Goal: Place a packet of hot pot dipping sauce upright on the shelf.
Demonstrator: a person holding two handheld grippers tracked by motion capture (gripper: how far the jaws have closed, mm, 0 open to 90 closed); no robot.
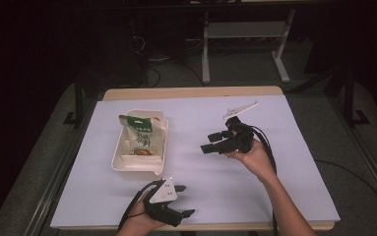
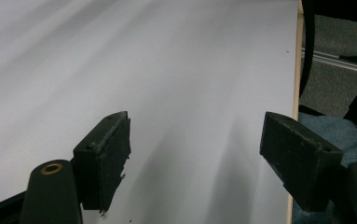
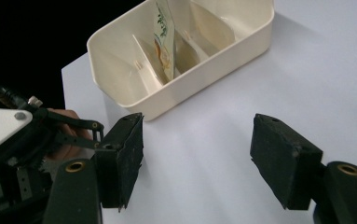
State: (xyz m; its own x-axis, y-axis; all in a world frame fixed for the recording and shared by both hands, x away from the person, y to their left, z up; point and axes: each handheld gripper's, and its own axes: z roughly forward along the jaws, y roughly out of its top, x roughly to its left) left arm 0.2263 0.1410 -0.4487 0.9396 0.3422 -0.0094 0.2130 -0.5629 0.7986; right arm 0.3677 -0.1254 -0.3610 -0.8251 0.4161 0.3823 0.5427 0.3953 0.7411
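Left tool (image 1: 173, 199) sits at the near edge of the tabletop (image 1: 294, 162), jaws apart and empty, with the cream box (image 1: 139, 164) just beyond it. A snack bag (image 1: 141, 135) stands upright inside. Right tool (image 1: 214, 142), also agape and empty, points left toward the box.

The tool (image 2: 195, 154) has its two black jaws wide apart with nothing between them. Under it lies the white counter (image 2: 167, 70). Past its right jaw is blue cloth (image 2: 348, 135).
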